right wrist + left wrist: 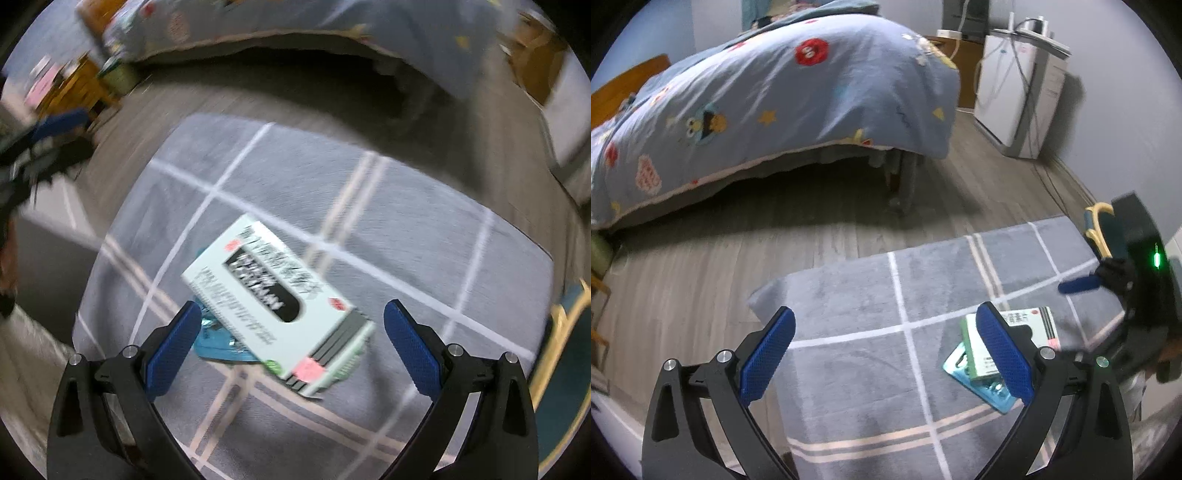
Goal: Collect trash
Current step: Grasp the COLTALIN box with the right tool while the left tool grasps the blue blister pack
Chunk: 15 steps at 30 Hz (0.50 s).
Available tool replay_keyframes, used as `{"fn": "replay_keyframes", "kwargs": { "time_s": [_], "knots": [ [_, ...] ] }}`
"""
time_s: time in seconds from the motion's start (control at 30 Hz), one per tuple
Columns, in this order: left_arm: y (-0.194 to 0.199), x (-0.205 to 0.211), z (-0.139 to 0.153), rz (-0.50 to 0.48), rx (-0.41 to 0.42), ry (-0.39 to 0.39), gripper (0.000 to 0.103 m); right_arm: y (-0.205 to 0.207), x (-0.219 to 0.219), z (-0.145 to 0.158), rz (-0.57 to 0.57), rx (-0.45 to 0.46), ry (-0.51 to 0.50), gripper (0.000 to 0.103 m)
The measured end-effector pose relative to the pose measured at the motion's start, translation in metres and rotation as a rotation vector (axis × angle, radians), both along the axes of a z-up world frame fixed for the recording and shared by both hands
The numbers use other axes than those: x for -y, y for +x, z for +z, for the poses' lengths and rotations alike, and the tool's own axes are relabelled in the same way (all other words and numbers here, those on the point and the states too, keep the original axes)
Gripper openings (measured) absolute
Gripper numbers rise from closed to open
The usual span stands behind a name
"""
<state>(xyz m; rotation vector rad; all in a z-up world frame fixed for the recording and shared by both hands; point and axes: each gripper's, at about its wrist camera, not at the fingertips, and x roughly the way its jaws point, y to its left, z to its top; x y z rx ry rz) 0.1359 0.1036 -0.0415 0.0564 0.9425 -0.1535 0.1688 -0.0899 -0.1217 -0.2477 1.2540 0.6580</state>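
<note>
In the right wrist view the right gripper (288, 354) hangs with its blue pads spread wide and nothing between them. Just beyond and between the pads, a little nearer the left one, lies the white medicine box (275, 308), flat on the grey rug (424, 229) and turned at a slant to the fingers. The box touches neither pad. Under its near-left corner a teal foil packet (214, 341) sticks out, partly covered by the box and close to the left pad. The view is blurred, so the print on the box cannot be read.

In the left wrist view the left gripper (886, 354) is likewise spread wide and empty over the rug (849, 295). The medicine box (1034, 321) and the foil packet (960, 365) lie off to its right, partly hidden behind the right pad, not between the fingers. Further right, at the edge of the view, the right gripper (1078, 286) shows from the side with a green light on its body.

Past the rug comes wooden floor (775, 240), then a bed (775, 92) under a blue patterned cover, and a white appliance (1015, 96) by the far wall
</note>
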Motion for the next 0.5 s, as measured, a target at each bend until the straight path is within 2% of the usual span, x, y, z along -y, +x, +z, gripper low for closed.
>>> {"fn": "replay_keyframes", "kwargs": {
  "time_s": [0.1, 0.2, 0.27, 0.4, 0.5],
  "knots": [
    [0.003, -0.01, -0.004, 0.039, -0.03, -0.035, 0.097, -0.008, -0.021, -0.011, 0.078, 0.012, -0.052, 0.097],
    [0.004, -0.016, -0.005, 0.062, -0.043, -0.057, 0.097, -0.009, -0.034, -0.023, 0.105, 0.025, -0.11, 0.097],
    [0.005, -0.017, -0.007, 0.065, -0.05, -0.054, 0.097, -0.01, -0.041, -0.028, 0.12, 0.036, -0.118, 0.097],
    [0.006, -0.016, -0.012, 0.059, -0.065, -0.037, 0.097, -0.012, -0.054, -0.039, 0.174, 0.094, -0.195, 0.097],
    [0.007, -0.014, -0.017, 0.05, -0.08, -0.02, 0.097, -0.009, -0.055, -0.041, 0.161, 0.07, -0.171, 0.097]
  ]
}}
